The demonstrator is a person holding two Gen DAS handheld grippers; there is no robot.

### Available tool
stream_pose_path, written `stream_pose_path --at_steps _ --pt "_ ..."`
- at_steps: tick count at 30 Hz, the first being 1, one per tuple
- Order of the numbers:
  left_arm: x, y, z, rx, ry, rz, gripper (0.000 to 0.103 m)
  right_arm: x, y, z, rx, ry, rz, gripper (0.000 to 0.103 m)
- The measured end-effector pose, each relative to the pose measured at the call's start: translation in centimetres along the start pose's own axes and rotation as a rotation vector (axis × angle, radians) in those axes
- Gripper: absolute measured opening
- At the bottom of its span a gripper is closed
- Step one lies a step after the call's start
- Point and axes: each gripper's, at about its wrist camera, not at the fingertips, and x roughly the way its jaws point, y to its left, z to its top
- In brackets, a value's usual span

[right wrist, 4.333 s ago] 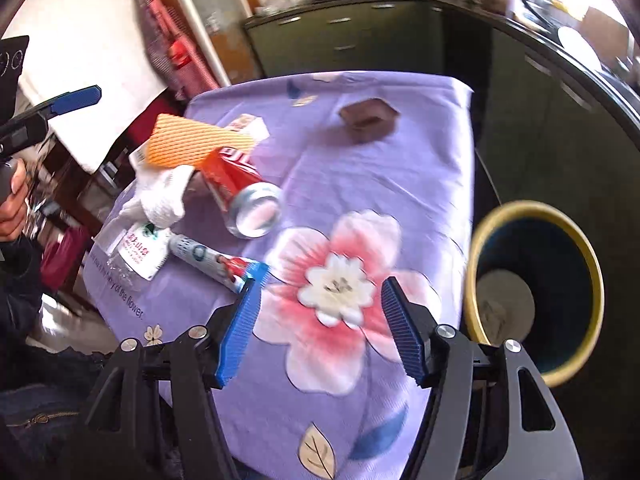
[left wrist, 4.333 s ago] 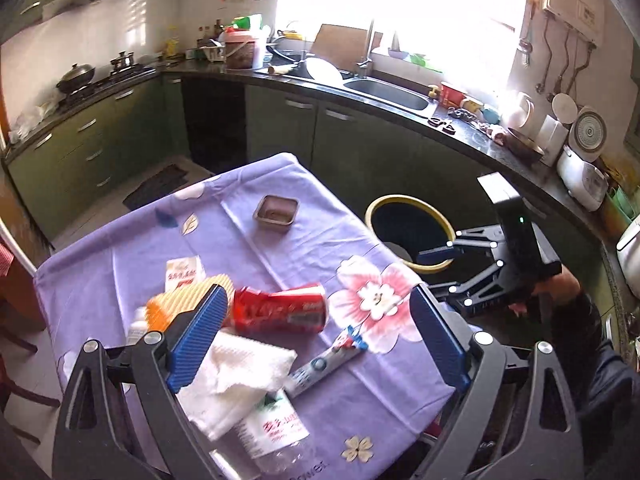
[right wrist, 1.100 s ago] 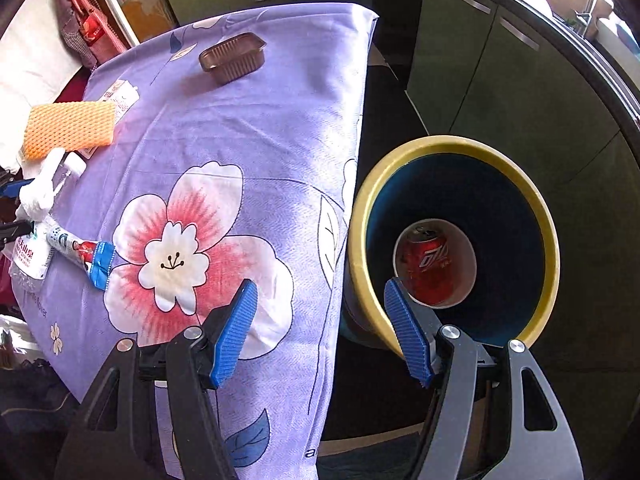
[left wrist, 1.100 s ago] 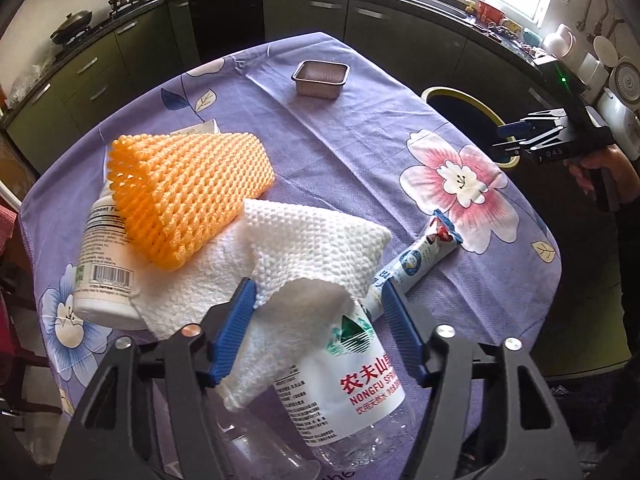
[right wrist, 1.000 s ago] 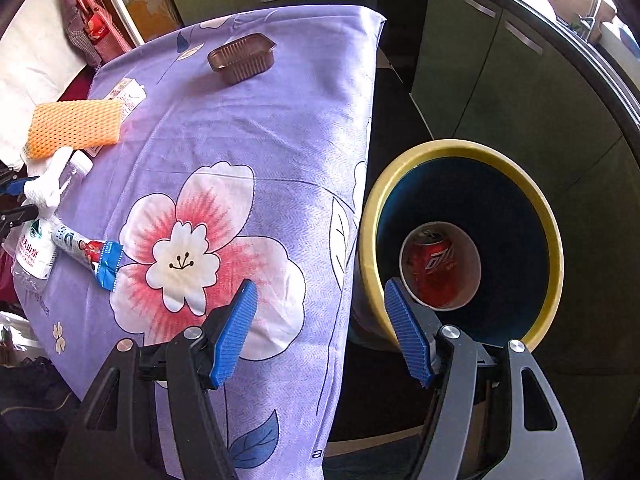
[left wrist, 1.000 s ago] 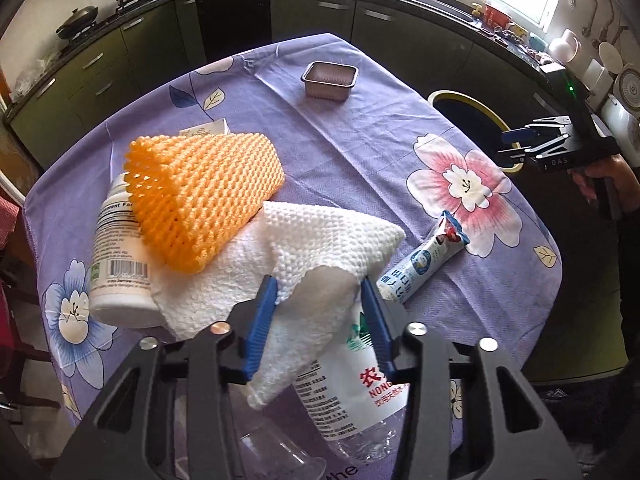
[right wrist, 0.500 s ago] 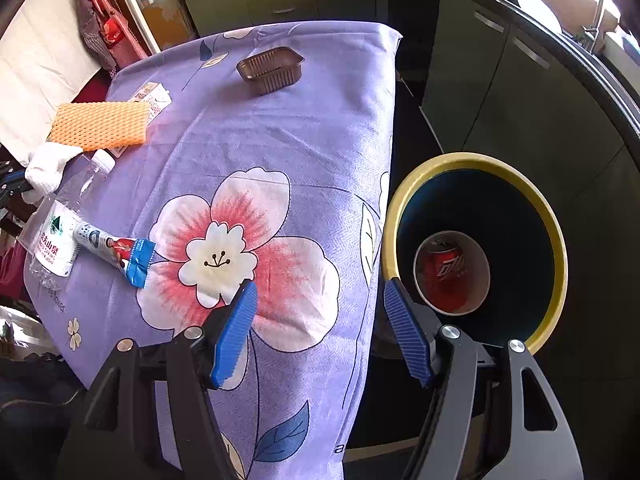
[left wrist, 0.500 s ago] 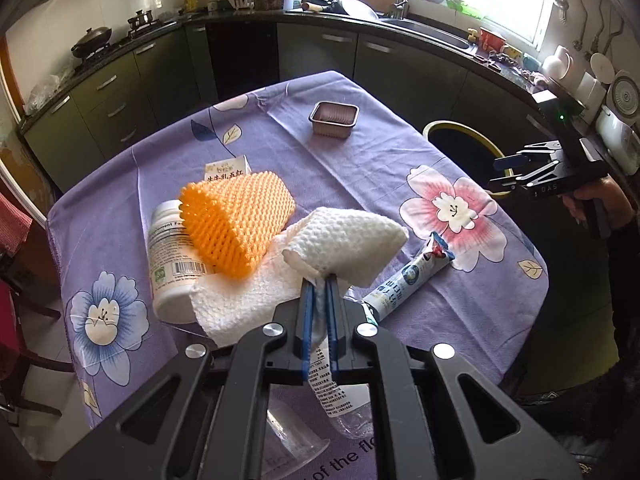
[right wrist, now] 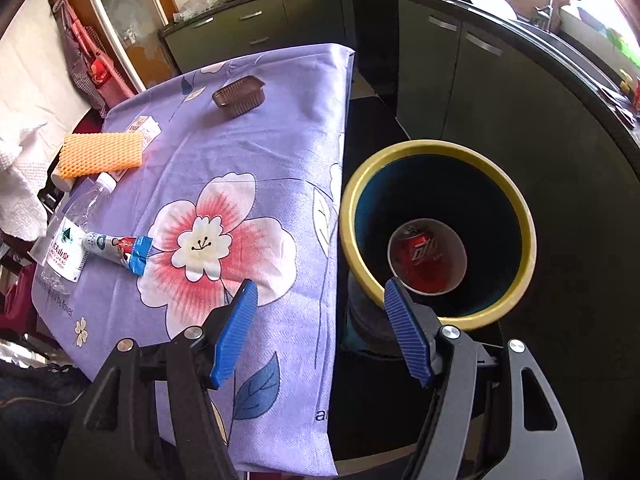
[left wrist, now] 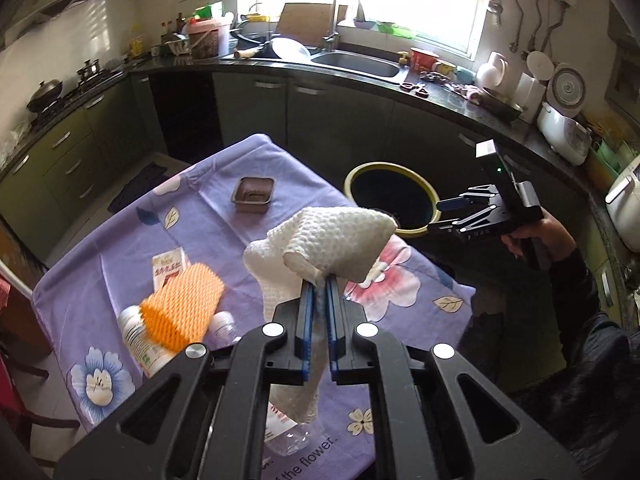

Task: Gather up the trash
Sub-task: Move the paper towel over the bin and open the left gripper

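Note:
My left gripper (left wrist: pixel 316 284) is shut on a white paper towel (left wrist: pixel 332 240), which hangs lifted above the purple tablecloth (left wrist: pixel 200 236); the same towel (right wrist: pixel 20 176) shows at the left edge of the right wrist view. On the cloth lie an orange foam net (right wrist: pixel 100 154), a clear water bottle (right wrist: pixel 72 232), a toothpaste tube (right wrist: pixel 116 248), a white pill bottle (left wrist: pixel 136 336), a small packet (left wrist: pixel 168 270) and a brown plastic tray (right wrist: pixel 240 94). My right gripper (right wrist: pixel 318 300) is open and empty, over the table's edge beside the yellow-rimmed bin (right wrist: pixel 524 216), which holds a red can (right wrist: pixel 424 256).
Dark green cabinets (left wrist: pixel 340 120) and a black counter with a sink (left wrist: pixel 356 62) ring the table. The bin (left wrist: pixel 416 234) stands on the floor between table and cabinets. A sleeve and hand (left wrist: pixel 560 248) carry the right gripper (left wrist: pixel 456 212). A chair (left wrist: pixel 16 360) stands at the left.
My left gripper closed on the paper towel and lifted it off the table, uncovering the water bottle. My right gripper drifted from above the bin toward the table's edge, still open.

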Motion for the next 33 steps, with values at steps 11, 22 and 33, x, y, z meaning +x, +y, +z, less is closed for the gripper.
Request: stream_pose_path --at_steps 11,22,33 --pt "11.4 -10.2 10.3 0.246 0.064 -0.146 0.007 -4.3 -6.4 -5.5 0.15 -0.056 -0.087 0.066" --pt "26.7 -16.4 17.4 0.276 0.122 -0.209 0.007 -7.8 -10.0 -11.9 0.3 -0.065 -0.156 0.066" --pt "30.3 -15.4 17.4 0.193 0.141 -0.141 0.063 -8.4 -9.7 -12.3 0.289 -0.069 -0.15 0.066"
